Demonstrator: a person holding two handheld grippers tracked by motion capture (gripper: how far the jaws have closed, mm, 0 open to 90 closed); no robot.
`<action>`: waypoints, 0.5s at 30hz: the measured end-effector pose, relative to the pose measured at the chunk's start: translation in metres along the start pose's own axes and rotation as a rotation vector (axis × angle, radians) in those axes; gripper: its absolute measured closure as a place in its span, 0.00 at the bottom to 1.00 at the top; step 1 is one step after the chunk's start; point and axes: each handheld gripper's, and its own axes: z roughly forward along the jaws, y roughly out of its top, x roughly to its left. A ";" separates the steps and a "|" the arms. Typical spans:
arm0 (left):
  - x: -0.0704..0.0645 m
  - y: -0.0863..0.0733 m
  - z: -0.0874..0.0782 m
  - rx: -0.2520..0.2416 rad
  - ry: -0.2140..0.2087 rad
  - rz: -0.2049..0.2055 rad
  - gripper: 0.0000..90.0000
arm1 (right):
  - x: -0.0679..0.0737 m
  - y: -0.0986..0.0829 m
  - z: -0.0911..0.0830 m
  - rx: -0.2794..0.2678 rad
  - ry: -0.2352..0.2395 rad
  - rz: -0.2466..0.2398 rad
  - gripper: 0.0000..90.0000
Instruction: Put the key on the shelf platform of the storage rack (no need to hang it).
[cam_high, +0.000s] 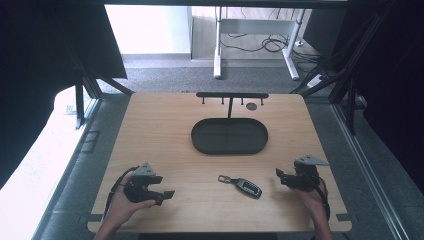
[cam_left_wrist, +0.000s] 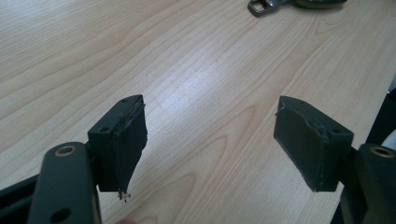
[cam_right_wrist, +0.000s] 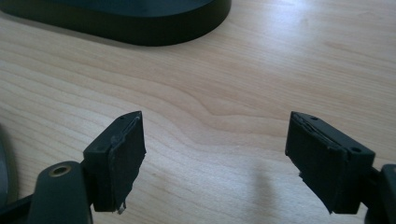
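A: Your left gripper (cam_high: 169, 194) sits low at the near left of the table (cam_high: 160, 125), jaws spread wide, nothing between them. In the left gripper view the pads (cam_left_wrist: 128, 140) look like worn black rubber, frayed at the edges.

B: And your right gripper (cam_high: 278, 173) mirrors it at the near right, jaws just as far apart and holding nothing, with bare pale wood grain between them.

A: Right between the two lies the car key fob (cam_high: 248, 187), flat on the table, a dark, smooth oval body with a metal loop (cam_high: 225, 178) pointing toward your left side. Neither gripper touches it.

B: So I'd call this the approach, with no grasp begun. The fob looks thin and slick, so your next move calls for coming in low and closing across its narrow sides, or pinching that loop.

A: Beyond it sits the oval tray (cam_high: 229, 148), matte black with a raised rim, and behind it a slim black rack (cam_high: 232, 95) with small hooks. My guess is that the key ends up on one of those.
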 end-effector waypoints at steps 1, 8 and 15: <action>0.000 0.000 0.001 0.005 0.000 0.002 0.29 | -0.001 0.000 -0.001 -0.002 -0.002 0.002 0.24; -0.001 0.000 0.003 0.009 -0.001 -0.002 0.29 | 0.001 -0.002 -0.002 -0.026 -0.012 -0.010 0.28; 0.001 -0.001 0.003 0.008 -0.002 -0.013 0.28 | 0.001 -0.003 -0.002 -0.027 -0.004 -0.013 0.30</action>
